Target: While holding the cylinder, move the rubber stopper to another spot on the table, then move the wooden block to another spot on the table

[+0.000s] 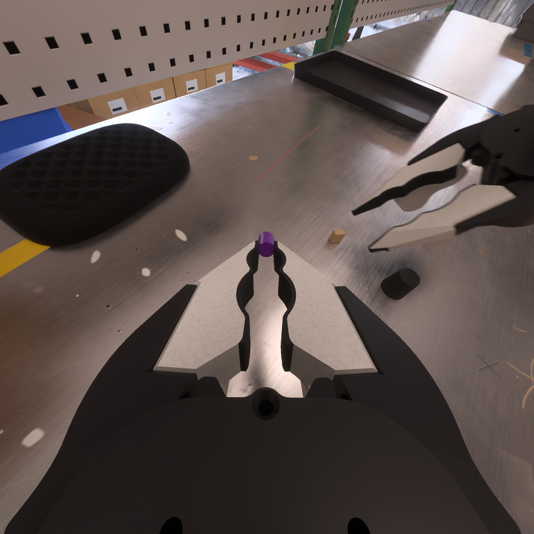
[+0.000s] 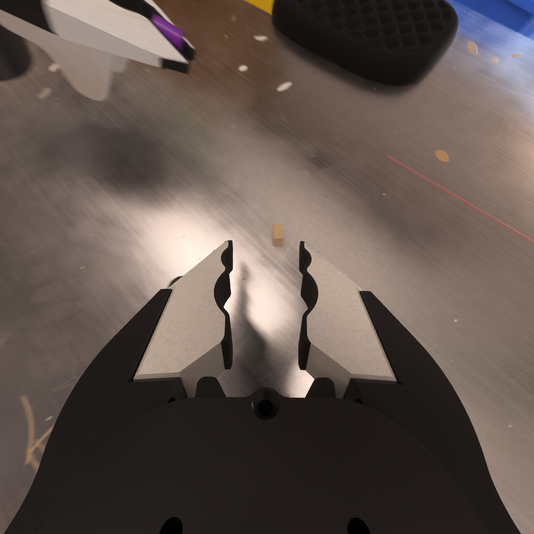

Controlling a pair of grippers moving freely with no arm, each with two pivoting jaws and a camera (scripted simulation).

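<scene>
My left gripper (image 1: 265, 245) is shut on a small purple cylinder (image 1: 265, 245) at its fingertips, held above the metal table (image 1: 260, 190). The cylinder also shows in the right wrist view (image 2: 169, 30), between the left gripper's fingers at the top left. A small wooden block (image 1: 337, 235) lies on the table just right of the cylinder; in the right wrist view the block (image 2: 277, 235) sits just ahead of my right gripper (image 2: 265, 245), which is open and empty. The right gripper (image 1: 364, 231) hovers over the table at the right. A black rubber stopper (image 1: 400, 283) lies on its side below it.
A black perforated mat (image 1: 86, 182) lies at the left; it also shows in the right wrist view (image 2: 367, 37). A shallow black tray (image 1: 370, 86) stands at the back right. A pegboard wall (image 1: 144, 43) runs along the back. Pale flecks and a red line (image 1: 289, 153) mark the table.
</scene>
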